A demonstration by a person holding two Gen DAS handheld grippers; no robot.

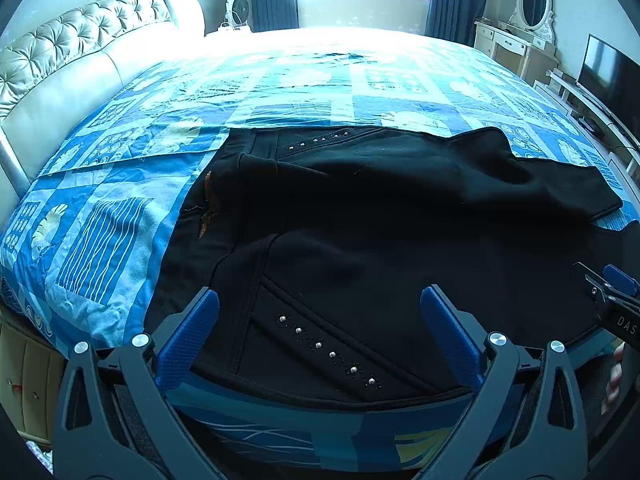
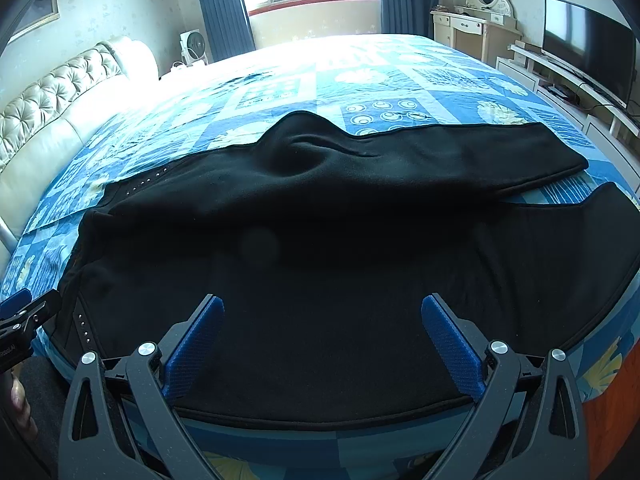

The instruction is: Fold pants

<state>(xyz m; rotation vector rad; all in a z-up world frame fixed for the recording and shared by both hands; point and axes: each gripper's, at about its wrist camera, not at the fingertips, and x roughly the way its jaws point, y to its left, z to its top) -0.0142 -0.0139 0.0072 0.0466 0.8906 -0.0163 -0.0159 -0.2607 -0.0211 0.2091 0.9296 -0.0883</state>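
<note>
Pants: black pants (image 1: 400, 216) lie spread sideways across the near part of the bed (image 1: 100, 216), waistband toward the headboard (image 1: 80, 48), legs running toward the television side.
Legs: the two legs lie apart at the cuffs in the right wrist view, with a strip of blue bedspread showing between them; the far leg has a raised hump along its far edge.
Near edge: the near hem lies almost at the bed's edge, just in front of both tools.
Left hand-held gripper (image 1: 320, 300): released, jaws spread wide over the studded pocket area (image 1: 326, 350), holding nothing.
Right hand-held gripper (image 2: 322, 304): also spread wide and empty, hovering over the near leg.
Progress: judged from the layout, no fold is made yet.
Risk, layers: the cloth is thick and dark, so a pinch may catch only the top layer and the fold would drag unevenly.
Risk, hump: folding over the raised ridge would likely trap a crease.
Risk, edge: pulling toward the person could slide the near hem off the bed.
</note>
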